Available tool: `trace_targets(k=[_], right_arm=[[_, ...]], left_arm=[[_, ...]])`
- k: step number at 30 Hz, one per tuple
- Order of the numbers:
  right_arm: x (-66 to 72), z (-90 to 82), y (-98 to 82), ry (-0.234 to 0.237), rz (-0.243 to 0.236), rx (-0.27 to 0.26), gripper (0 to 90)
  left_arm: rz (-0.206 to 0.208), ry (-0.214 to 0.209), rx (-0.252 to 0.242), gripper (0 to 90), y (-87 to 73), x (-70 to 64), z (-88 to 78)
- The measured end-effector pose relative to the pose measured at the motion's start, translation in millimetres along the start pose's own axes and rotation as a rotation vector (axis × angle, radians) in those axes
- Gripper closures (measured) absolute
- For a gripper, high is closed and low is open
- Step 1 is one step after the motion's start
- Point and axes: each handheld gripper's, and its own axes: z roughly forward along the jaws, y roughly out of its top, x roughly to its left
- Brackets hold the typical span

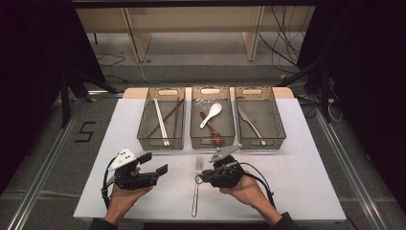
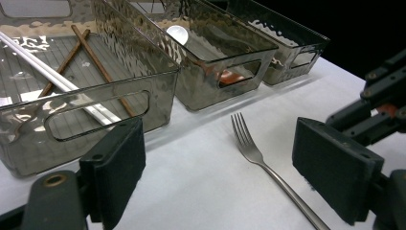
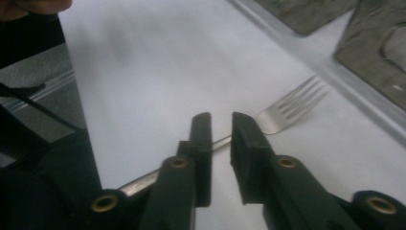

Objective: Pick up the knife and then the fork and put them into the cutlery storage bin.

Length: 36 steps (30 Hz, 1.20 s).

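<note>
From above, our right gripper (image 1: pixel 197 178) sits low on the white table (image 1: pixel 297 182), jaws drawn nearly together around the neck of the fork (image 1: pixel 196 191), which lies on the table before the middle bin (image 1: pixel 213 140). Our left gripper (image 1: pixel 158 164) rests alongside, jaws wide and empty.

Along our left gripper (image 2: pixel 218 167), the fork (image 2: pixel 268 167) lies between its parted jaws, untouched, near the chopstick bin (image 2: pixel 95 105).

Along our right gripper (image 3: pixel 221 139), the narrow gap straddles the fork (image 3: pixel 287 108); whether the pads press it we cannot tell.
</note>
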Motion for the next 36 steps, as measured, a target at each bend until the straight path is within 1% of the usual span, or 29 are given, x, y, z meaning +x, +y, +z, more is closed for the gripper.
trace_targets(k=[3, 5, 9, 11, 17, 23, 27, 31, 33, 36], right_arm=[[6.5, 7.3, -0.7, 0.008, -0.023, 0.019, 89.8], [11.8, 15.3, -2.4, 0.023, -0.046, 0.049, 90.0], [21.8, 30.3, -5.5, 0.046, -0.066, 0.09, 90.0], [25.8, 36.6, -6.7, 0.055, -0.075, 0.102, 90.0], [34.3, 51.6, -9.2, 0.061, -0.095, 0.139, 90.0], [39.4, 59.4, -12.0, 0.068, -0.108, 0.158, 90.0], [40.3, 63.6, -15.2, 0.067, -0.117, 0.187, 90.0], [40.9, 63.0, -15.3, 0.065, -0.13, 0.191, 90.0], [40.9, 62.8, -15.4, 0.065, -0.128, 0.194, 90.0], [42.1, 62.4, -14.8, 0.056, -0.146, 0.205, 90.0]], left_arm=[[0.002, 0.0, 0.003, 18.5, 0.0, -0.1, 0.2], [0.006, 0.0, 0.006, 18.5, 0.1, 0.0, 0.0], [0.005, 0.0, 0.004, 18.5, 0.1, 0.0, 0.3], [0.006, 0.0, 0.006, 18.5, 0.0, 0.1, 0.0], [0.006, 0.0, 0.004, 18.5, 0.0, 0.2, -0.2], [0.008, 0.0, 0.007, 18.5, 0.0, 0.1, -0.2], [0.004, 0.001, 0.002, 18.5, 0.0, 0.0, 0.0], [0.007, 0.001, 0.006, 18.5, -0.1, 0.2, -0.2], [0.007, 0.0, 0.005, 18.5, 0.0, 0.1, -0.3], [0.007, 0.0, 0.006, 18.5, 0.0, 0.1, -0.4]])
